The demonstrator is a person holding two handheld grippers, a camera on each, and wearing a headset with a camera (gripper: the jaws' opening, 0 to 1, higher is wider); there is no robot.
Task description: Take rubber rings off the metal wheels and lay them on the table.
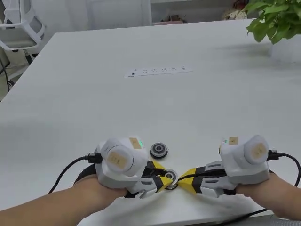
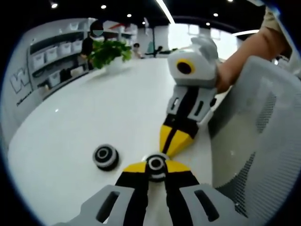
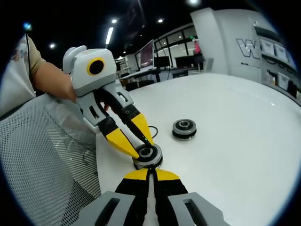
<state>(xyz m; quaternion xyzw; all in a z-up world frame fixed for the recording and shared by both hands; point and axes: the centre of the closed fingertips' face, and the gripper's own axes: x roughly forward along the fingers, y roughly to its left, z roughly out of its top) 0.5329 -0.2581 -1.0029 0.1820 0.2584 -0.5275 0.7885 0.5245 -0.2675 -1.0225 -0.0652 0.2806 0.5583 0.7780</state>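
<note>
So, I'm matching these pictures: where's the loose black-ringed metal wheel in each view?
Head view: loose black-ringed metal wheel, low centre.
Left gripper view: wheel, lower left.
Right gripper view: wheel, right of centre.
Shared landmark: second such wheel, held in the left claw, right claw touching it.

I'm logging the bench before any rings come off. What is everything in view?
Table: one, white, under everything.
Far wheel: one, silver and black, lying free on the table.
Near wheel: one, silver and black, between the gripper tips.
Socket strip: one, white, mid-table.
Plant: one, green, far right corner.
Chair: one, white, beyond the far left edge.
Left gripper: white, black and yellow, shut on the near wheel.
Right gripper: same colours, shut, tips at that wheel's edge.
Arms: two, near edge.
</note>
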